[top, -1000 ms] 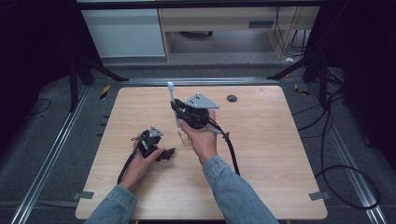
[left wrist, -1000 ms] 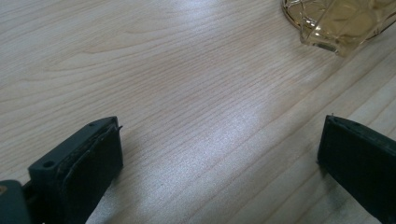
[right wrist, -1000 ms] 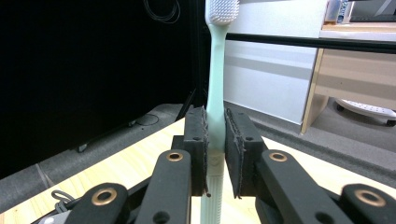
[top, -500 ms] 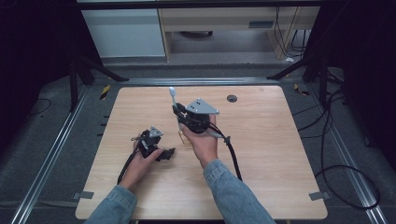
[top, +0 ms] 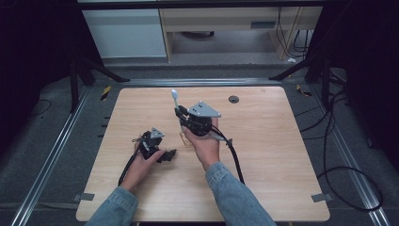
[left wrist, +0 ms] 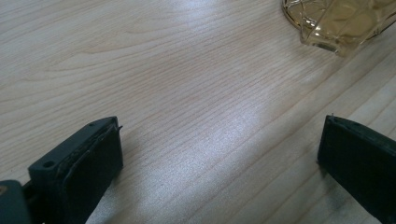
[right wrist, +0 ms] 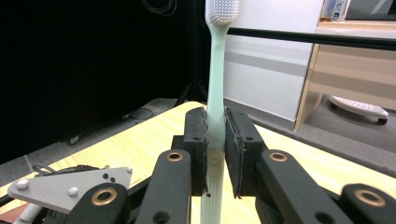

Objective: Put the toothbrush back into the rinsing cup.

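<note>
- Right gripper (right wrist: 215, 140) has its two black jaws pressed onto the handle of a pale green toothbrush (right wrist: 215, 93), gripping it low on the handle, with a short ribbed stretch showing below the pads.
- Seen from the right gripper view, the toothbrush stands nearly upright between the jaws, its white bristle head at the top of the picture (the bristles face the camera).
- From the high view the same right gripper (top: 181, 113) is held above the middle of the wooden table (top: 263, 155), and the toothbrush (top: 175, 100) pokes out of it toward the far edge, head end outward.
- Left gripper (top: 168, 154) sits low at the near left of the table, close to the surface, in the person's left hand (top: 141, 165).
- Its jaws stand wide apart in the left gripper view, with bare wood grain between them and nothing held (left wrist: 219, 158).
- A clear, yellowish glass item (left wrist: 338, 23) lies on the table at the upper right of that view, well clear of both jaws (its cut pattern is visible, its full shape is not).
- Grey three-cornered plate (top: 203, 109) tops the right gripper, and a black cable (top: 234, 157) trails from it along the sleeve.
- A small dark round fitting (top: 234, 99) sits in the tabletop near the far edge.
</note>
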Motion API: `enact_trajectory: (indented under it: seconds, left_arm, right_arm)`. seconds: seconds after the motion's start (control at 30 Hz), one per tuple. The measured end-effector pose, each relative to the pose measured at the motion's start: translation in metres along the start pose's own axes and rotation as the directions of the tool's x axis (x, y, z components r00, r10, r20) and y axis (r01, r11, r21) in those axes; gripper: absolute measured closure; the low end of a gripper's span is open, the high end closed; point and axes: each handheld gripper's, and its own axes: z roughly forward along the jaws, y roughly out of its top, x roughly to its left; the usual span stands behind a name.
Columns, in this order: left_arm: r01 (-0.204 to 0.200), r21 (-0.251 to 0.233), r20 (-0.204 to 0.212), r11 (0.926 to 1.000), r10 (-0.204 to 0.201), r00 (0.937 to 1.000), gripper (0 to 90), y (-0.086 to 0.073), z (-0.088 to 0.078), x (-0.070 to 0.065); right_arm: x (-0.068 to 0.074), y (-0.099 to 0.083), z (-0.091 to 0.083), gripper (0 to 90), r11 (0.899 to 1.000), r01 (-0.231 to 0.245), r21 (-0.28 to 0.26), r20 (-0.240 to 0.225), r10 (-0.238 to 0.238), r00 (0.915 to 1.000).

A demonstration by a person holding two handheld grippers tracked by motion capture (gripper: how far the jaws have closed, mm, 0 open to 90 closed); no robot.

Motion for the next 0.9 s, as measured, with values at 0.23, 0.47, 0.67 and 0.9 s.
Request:
enact_trajectory:
  seconds: [0.23, 0.47, 0.67, 0.9]
  left_arm:
    - [0.000, 0.000, 0.001, 1.0000, 0.000, 1.0000, 0.0, 0.000, 0.000, 0.000]
    - [-0.005, 0.004, 0.002, 1.0000, 0.005, 1.0000, 0.0, 0.000, 0.000, 0.000]
    - [-0.005, 0.003, 0.002, 1.0000, 0.005, 1.0000, 0.0, 0.000, 0.000, 0.000]
    - [-0.005, 0.003, 0.002, 1.0000, 0.005, 1.0000, 0.0, 0.000, 0.000, 0.000]
  right_arm:
    - [0.000, -0.003, 0.000, 79.3, 1.000, 0.005, -0.003, 0.001, -0.005, 1.0000]
    - [-0.001, -0.010, 0.001, 79.2, 1.000, 0.023, 0.006, -0.005, -0.023, 0.9997]
    - [-0.001, -0.014, 0.002, 79.3, 1.000, 0.025, 0.011, -0.004, -0.025, 0.9997]
    - [-0.002, -0.018, 0.002, 79.2, 0.999, 0.027, 0.020, -0.010, -0.027, 0.9996]
